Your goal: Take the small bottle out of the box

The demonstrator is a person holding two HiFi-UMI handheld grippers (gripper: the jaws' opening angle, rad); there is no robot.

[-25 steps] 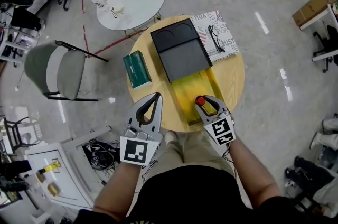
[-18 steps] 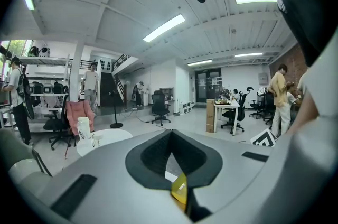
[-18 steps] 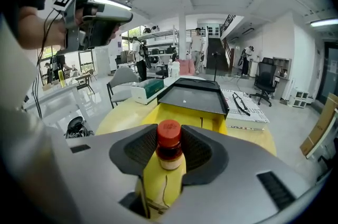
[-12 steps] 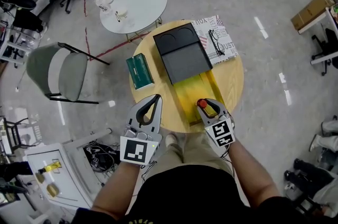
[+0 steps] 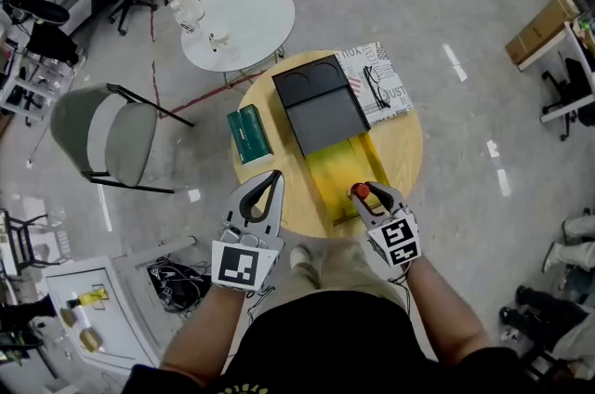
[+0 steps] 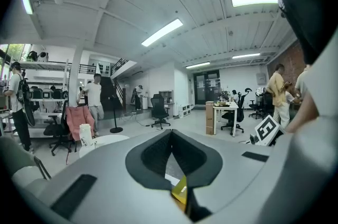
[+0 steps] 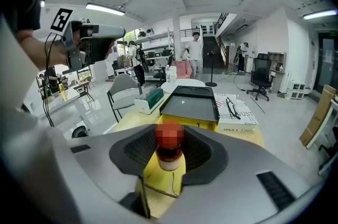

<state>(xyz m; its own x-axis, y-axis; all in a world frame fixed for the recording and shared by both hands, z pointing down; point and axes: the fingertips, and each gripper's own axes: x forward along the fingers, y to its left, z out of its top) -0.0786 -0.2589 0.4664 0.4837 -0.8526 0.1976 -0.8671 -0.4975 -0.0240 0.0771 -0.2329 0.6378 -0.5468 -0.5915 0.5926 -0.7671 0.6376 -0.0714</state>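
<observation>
Small bottle [image 5: 357, 190], red-capped: upright in right gripper [image 5: 364, 195], over the near end of the open yellow box [image 5: 335, 162].
Right jaws, just closing, pinch it; left gripper [image 5: 275, 176] pressed together, empty, left of the box.

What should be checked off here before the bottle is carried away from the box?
1. Grip: the right gripper has just been closing its jaws, and they now clamp the small bottle: ok.
2. The small bottle stands upright between the jaws: ok.
3. Bottle base clear of the yellow box: cannot tell, since the box still shows right behind it.
4. The left gripper is shut, empty and off to the side of the box: ok.
5. Bare spot on the round wooden table beside the box for setting down: ok.
</observation>
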